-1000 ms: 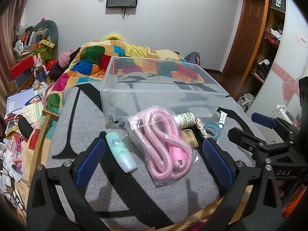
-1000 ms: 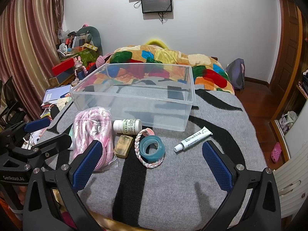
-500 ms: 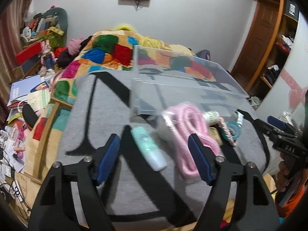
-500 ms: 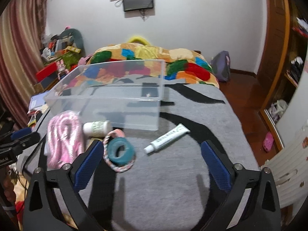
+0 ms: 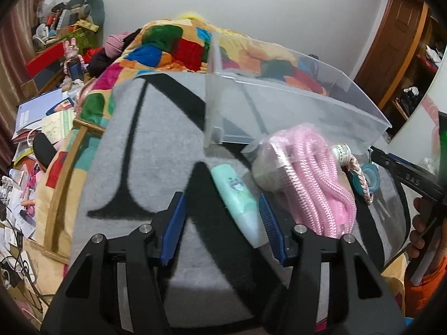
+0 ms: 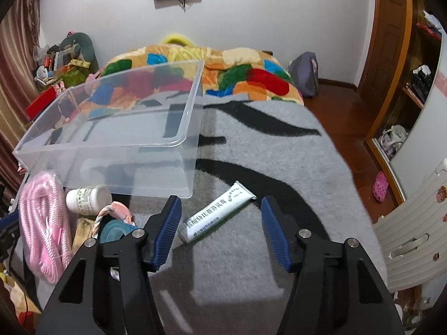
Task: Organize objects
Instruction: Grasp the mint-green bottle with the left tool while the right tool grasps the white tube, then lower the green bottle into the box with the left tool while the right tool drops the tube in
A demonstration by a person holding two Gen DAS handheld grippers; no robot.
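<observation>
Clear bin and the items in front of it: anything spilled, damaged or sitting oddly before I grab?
Nothing spilled or visibly damaged. The clear bin sits empty and upright; the ointment tube, white bottle and mint tube simply lie flat on the grey blanket.

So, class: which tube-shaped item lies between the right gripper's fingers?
The white ointment tube, printed with green text; the mint bottle lies at the left gripper.

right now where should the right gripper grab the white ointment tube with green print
Grip the white ointment tube with green print across its flat middle, coming from above. It lies flat and diagonal on the grey blanket, cap end nearest the right gripper, whose open jaws already flank it; turning them square to its length should help.
</observation>
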